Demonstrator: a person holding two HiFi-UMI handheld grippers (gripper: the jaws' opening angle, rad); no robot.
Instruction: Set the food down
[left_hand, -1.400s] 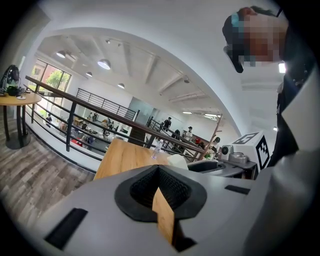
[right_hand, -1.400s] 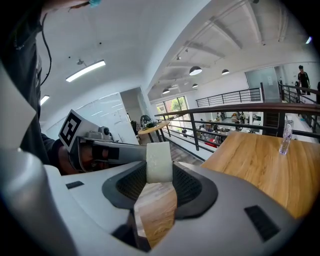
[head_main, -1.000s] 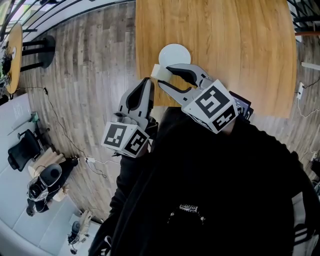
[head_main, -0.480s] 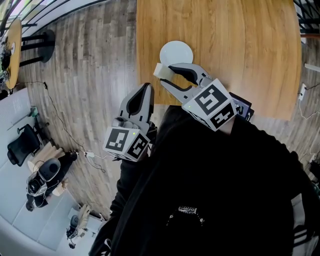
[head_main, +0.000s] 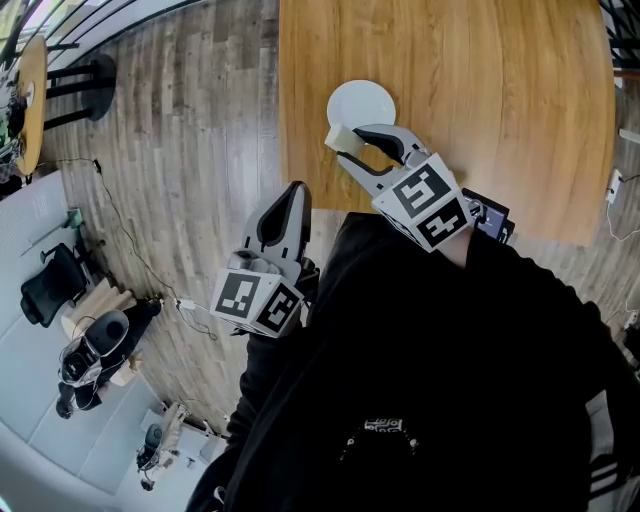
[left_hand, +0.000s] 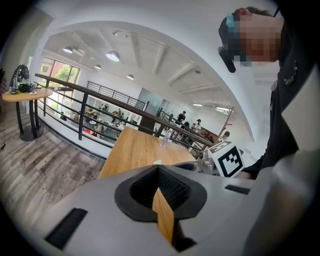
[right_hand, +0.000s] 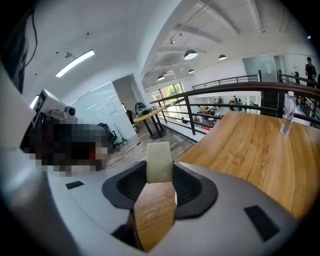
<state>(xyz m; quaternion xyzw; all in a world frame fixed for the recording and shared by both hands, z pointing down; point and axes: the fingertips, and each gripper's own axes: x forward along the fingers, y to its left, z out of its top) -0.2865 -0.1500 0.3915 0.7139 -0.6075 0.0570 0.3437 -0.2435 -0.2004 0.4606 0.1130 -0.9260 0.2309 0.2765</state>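
Note:
A pale, block-shaped piece of food (head_main: 340, 138) is pinched between the jaws of my right gripper (head_main: 345, 146). It hangs over the near left part of the wooden table (head_main: 500, 90), just at the near edge of a small white plate (head_main: 361, 103). In the right gripper view the food (right_hand: 159, 161) stands upright between the black pads of the right gripper (right_hand: 159, 172). My left gripper (head_main: 296, 192) is off the table's left edge, above the floor. Its jaws are together and hold nothing; in its own view the left gripper (left_hand: 160, 192) shows only a thin slit.
A clear bottle (right_hand: 285, 119) stands far out on the table. A dark flat device (head_main: 487, 214) lies at the table's near edge by my right arm. A round side table (head_main: 22, 95), a black chair (head_main: 45, 290), shoes and cables occupy the floor at left.
My left gripper has drawn back toward my body. The right gripper stays beside the plate's near edge with the food in it.

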